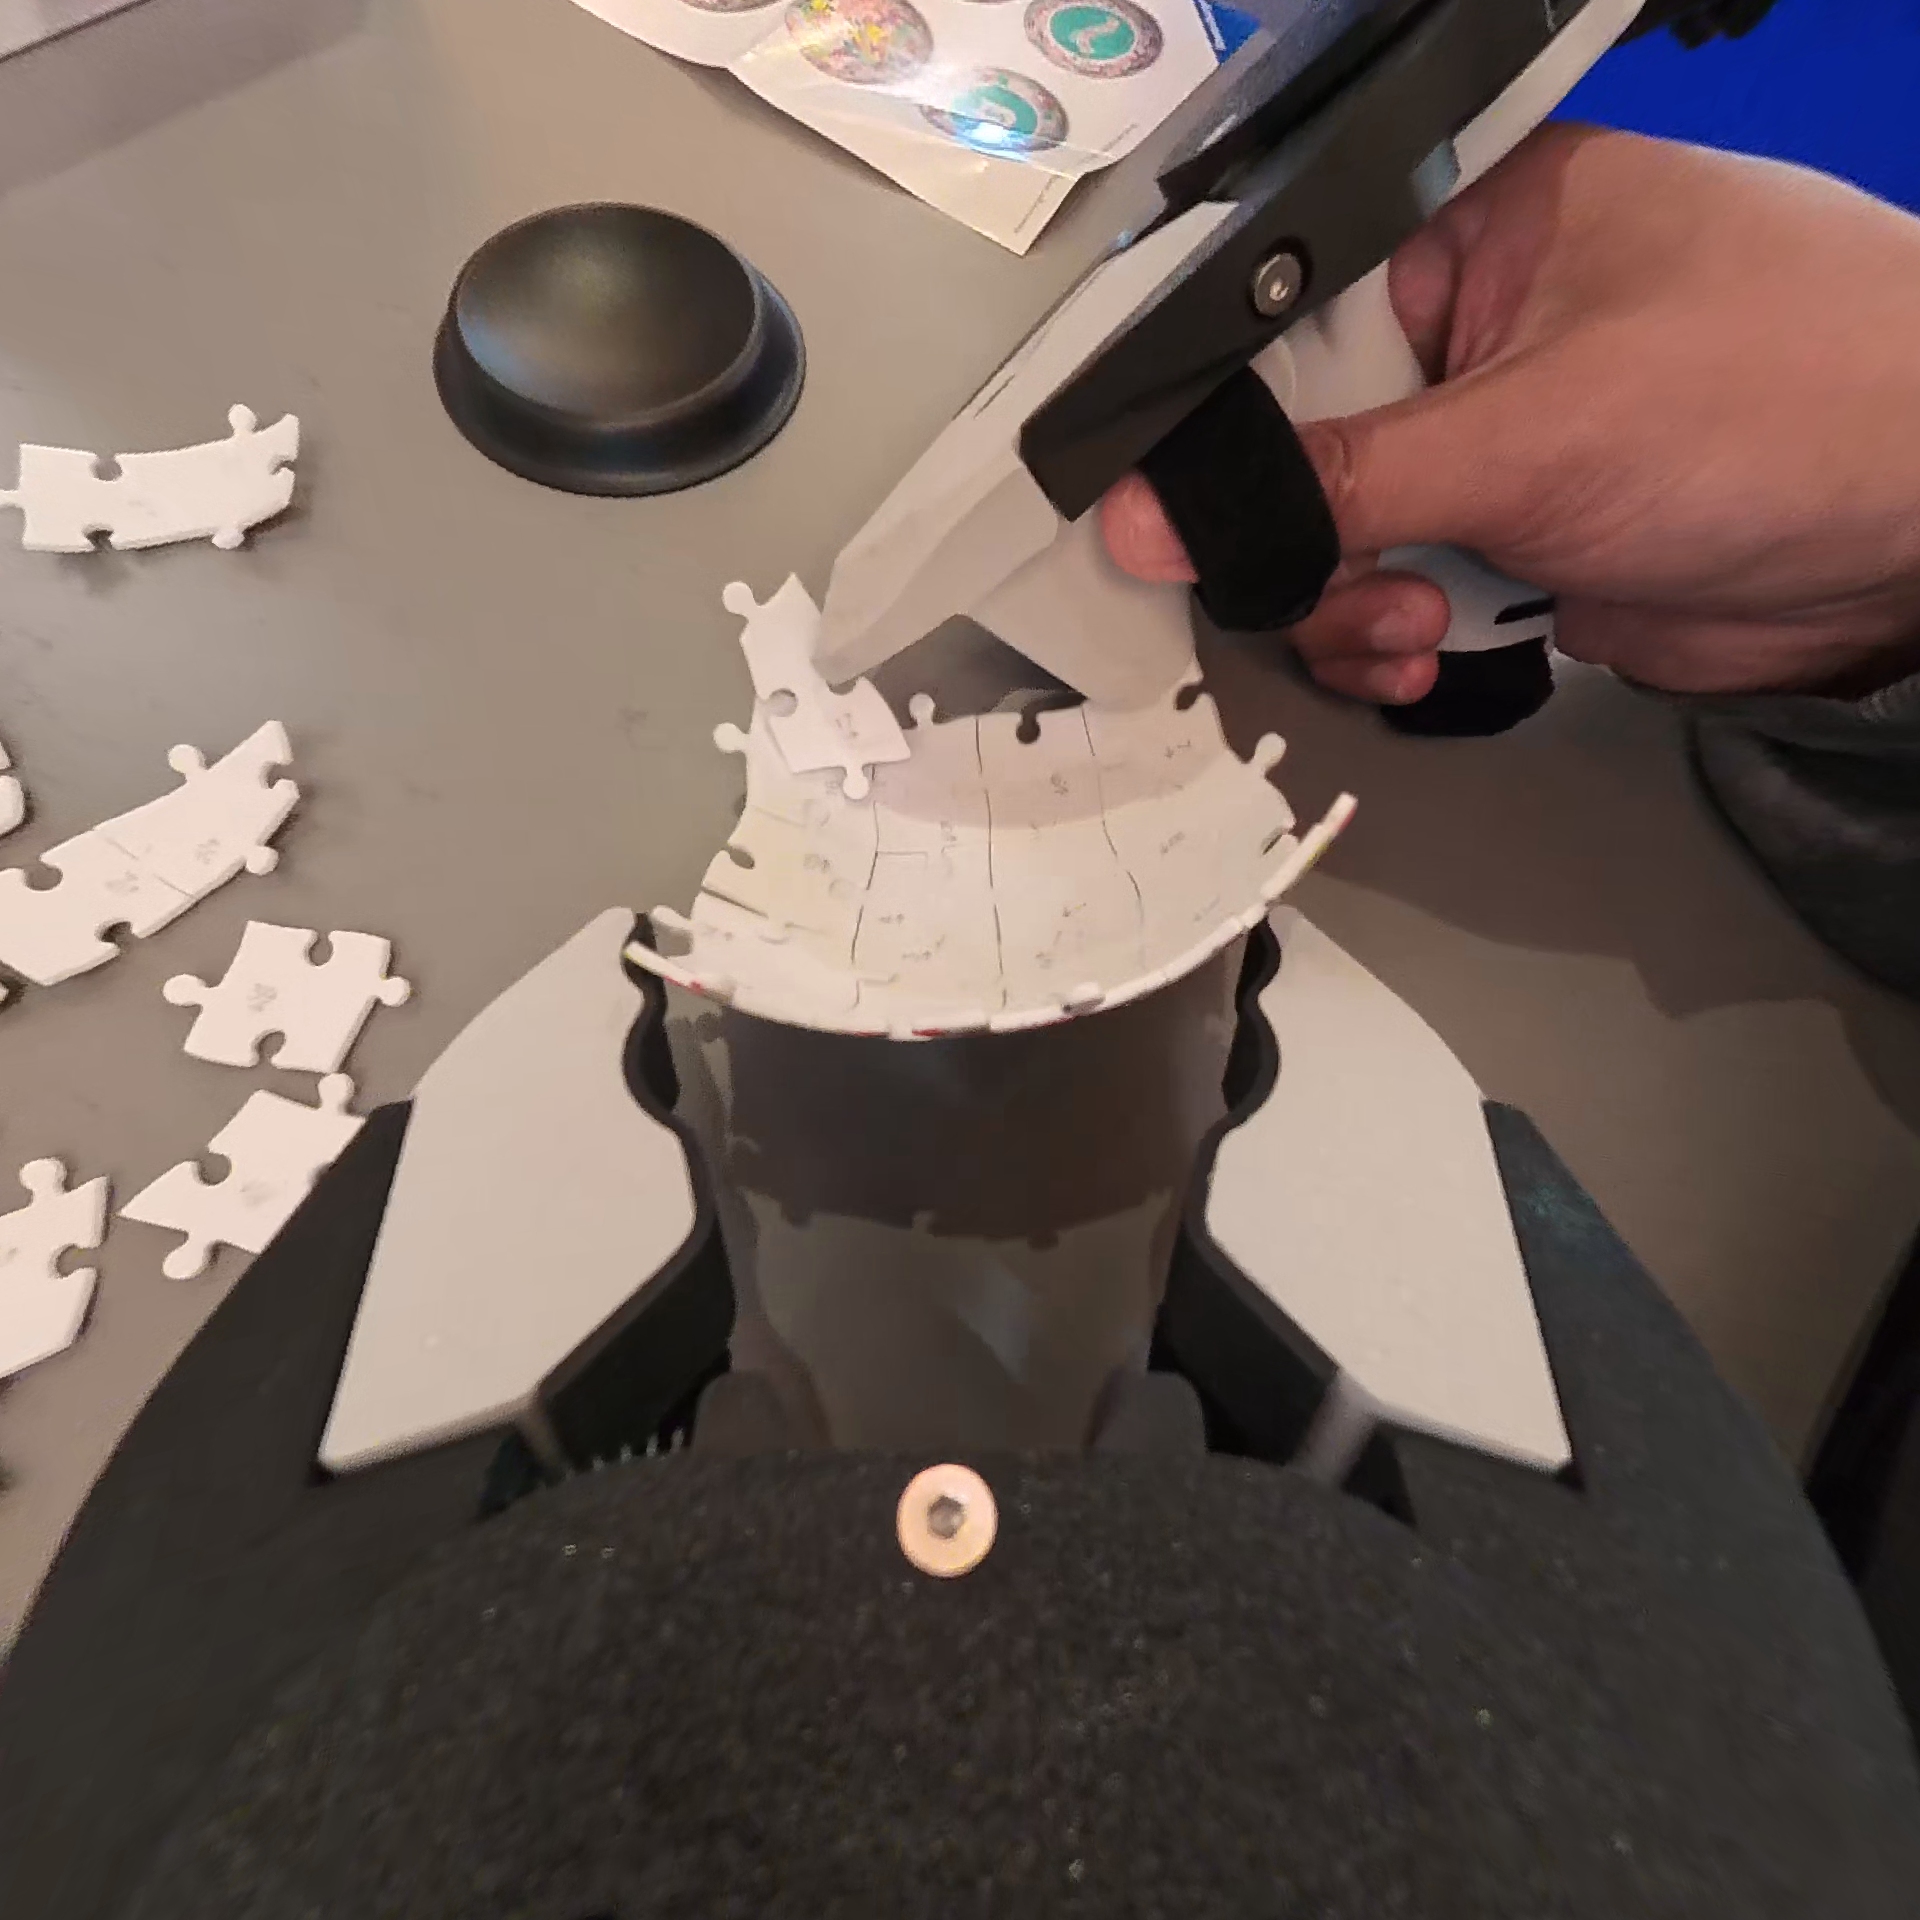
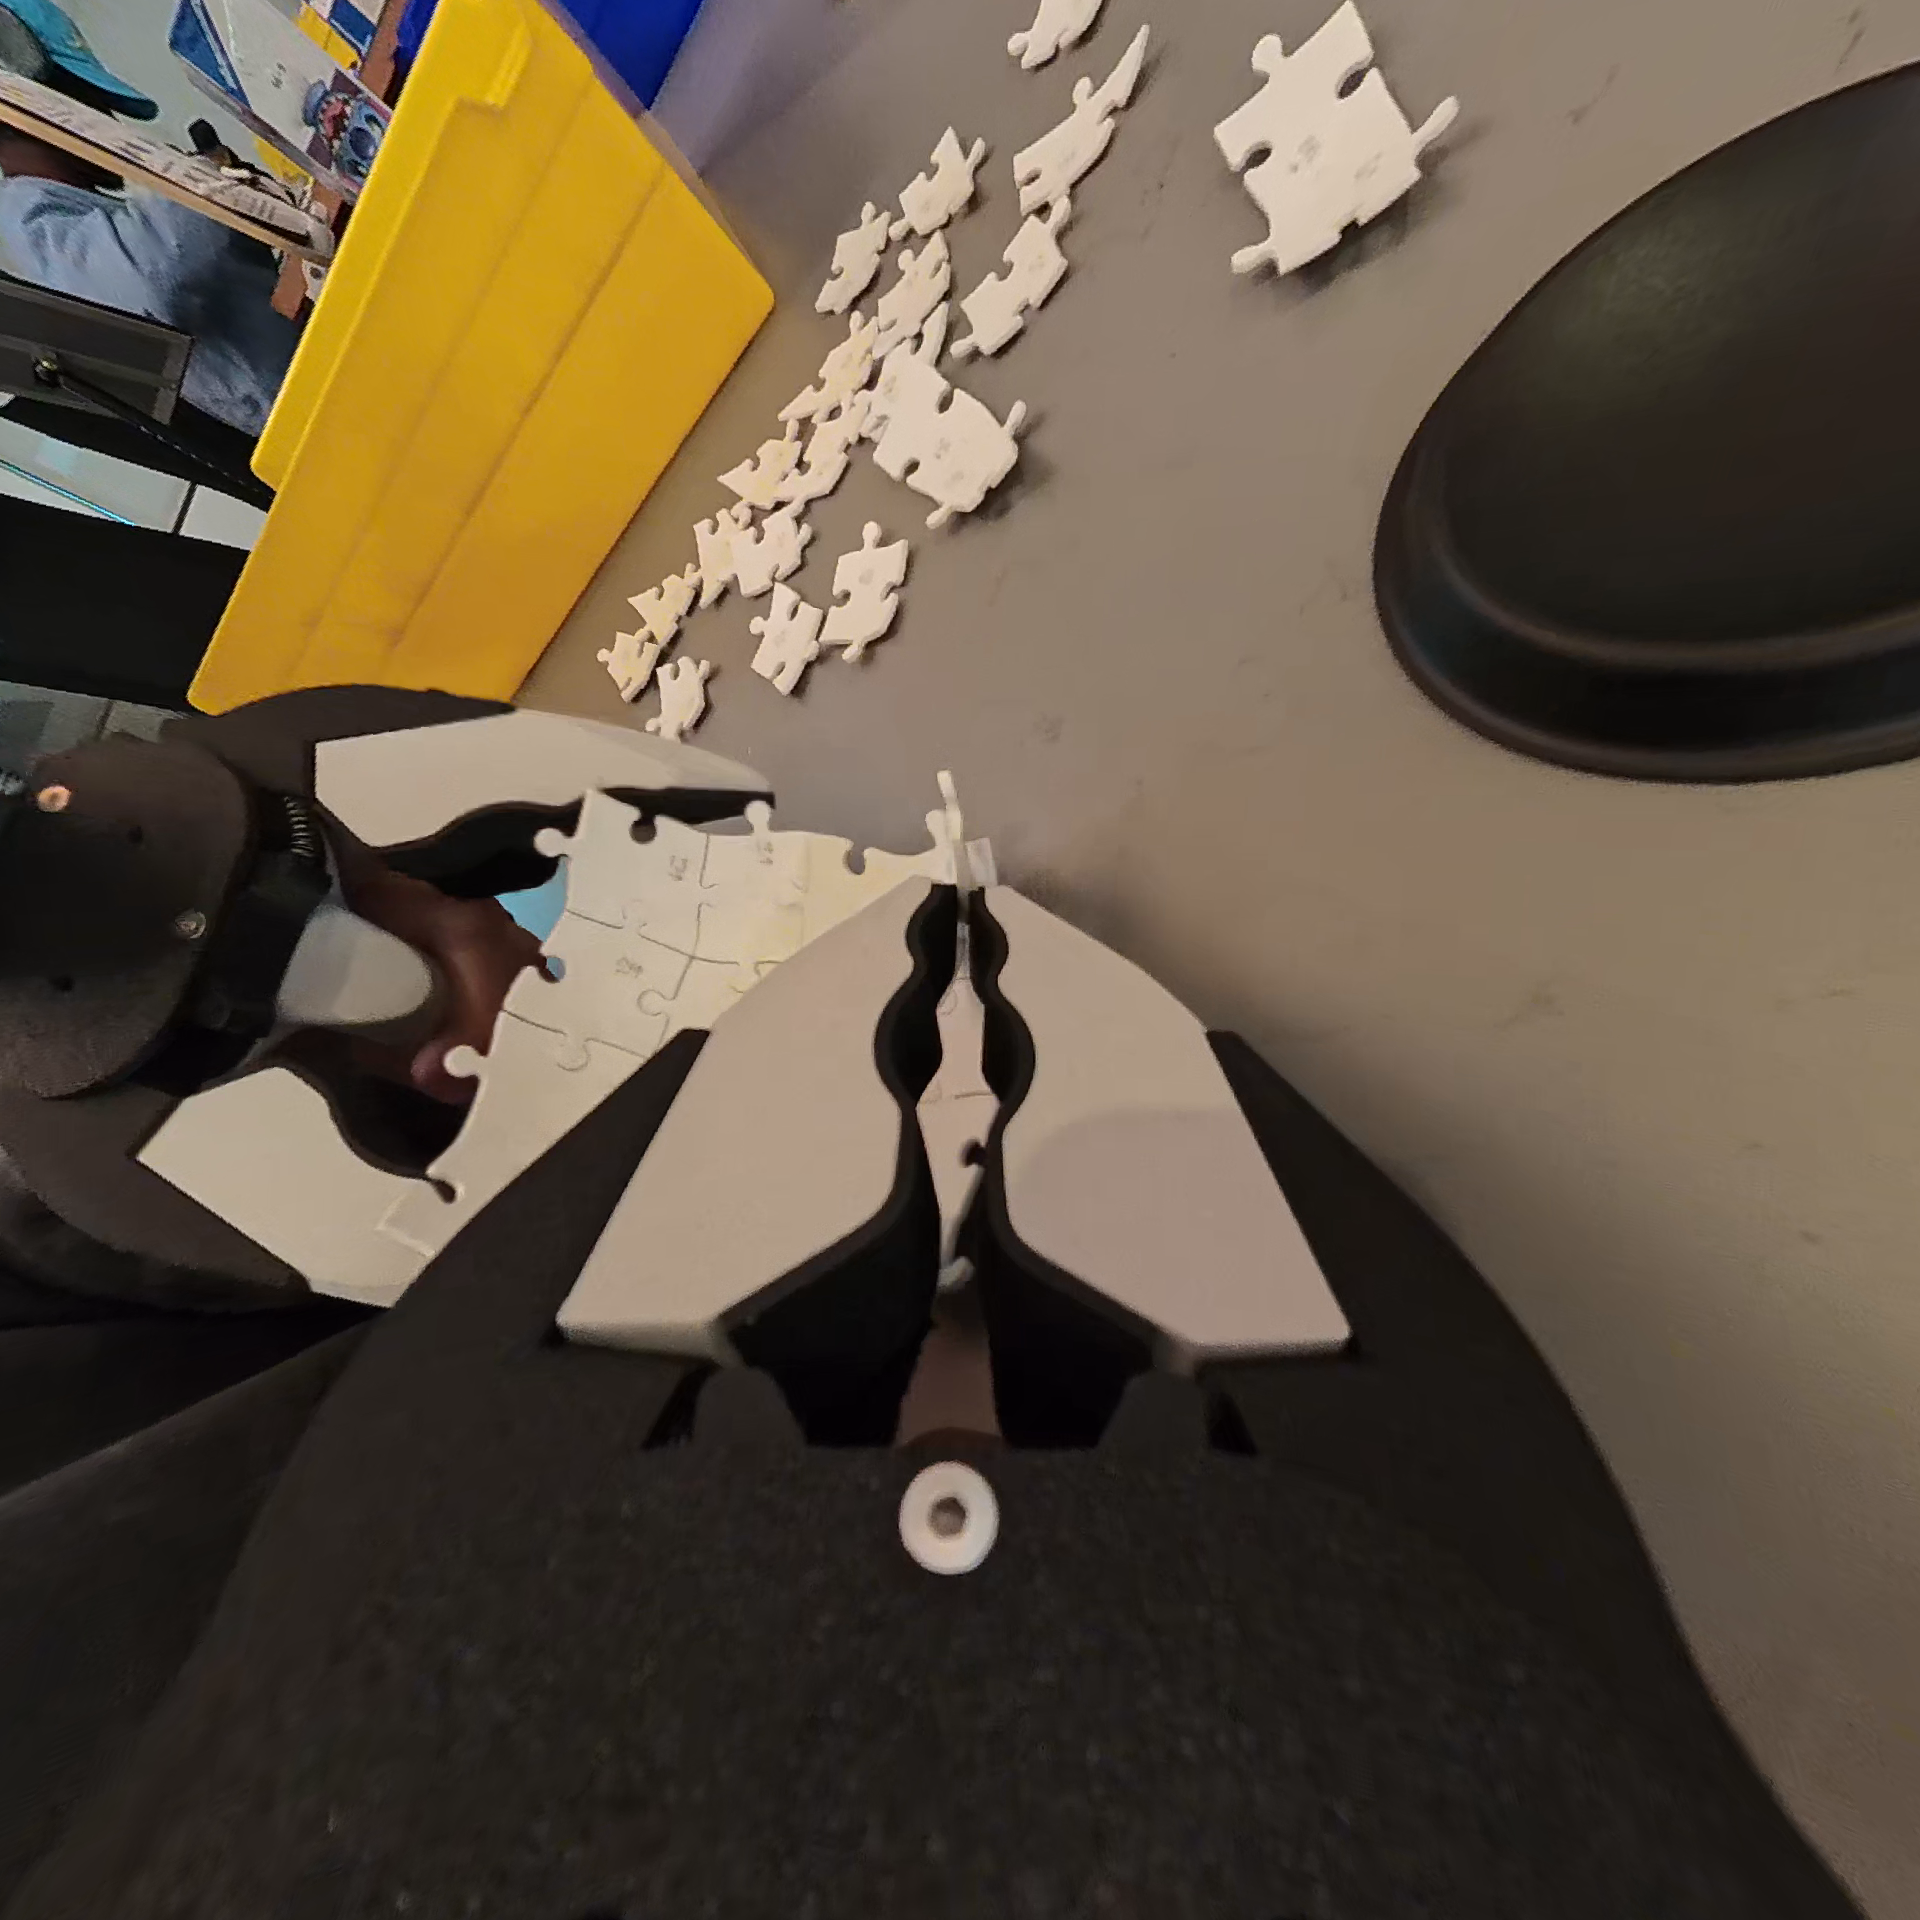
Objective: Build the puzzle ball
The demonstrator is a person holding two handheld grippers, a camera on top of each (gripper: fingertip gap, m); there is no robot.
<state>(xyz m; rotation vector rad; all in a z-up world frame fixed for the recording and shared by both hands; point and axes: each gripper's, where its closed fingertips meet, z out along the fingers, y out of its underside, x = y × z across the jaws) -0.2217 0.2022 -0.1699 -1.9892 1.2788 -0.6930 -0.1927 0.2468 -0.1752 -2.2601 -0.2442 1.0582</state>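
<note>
Puzzle ball shell [image 1: 997, 883], partly built, sitting curved like a bowl between the spread fingers of the left gripper [image 1: 945, 997], white inside facing up and toward the camera, near rim arcing left to right, thin coloured edge just showing underneath; whether those fingers are pressing its rim or merely bracketing it, cannot tell. Bearing small faint printed marks on the inner face of each piece, too small to make out. Meeting the shell's far-left rim, a loose piece [image 1: 795, 649] standing tilted, pinched edge-on by the right gripper [image 1: 847, 649], fingers closed on it, held by a hand [image 1: 1621, 436]. Lying flat and white side up on the grey table [image 1: 364, 260], spare pieces [image 1: 156, 483] to the left, near a black round stand [image 1: 618, 343]. Resting at the table's far edge, a glossy printed sheet [image 1: 935, 94] with round pictures, its writing left unread. Showing only from the right wrist: a yellow bin [image 2: 488, 343] beyond a larger scatter of pieces, and the pinched piece as a thin white sliver between the closed fingers. Showing only from the left wrist: the sheet and the hand.
</note>
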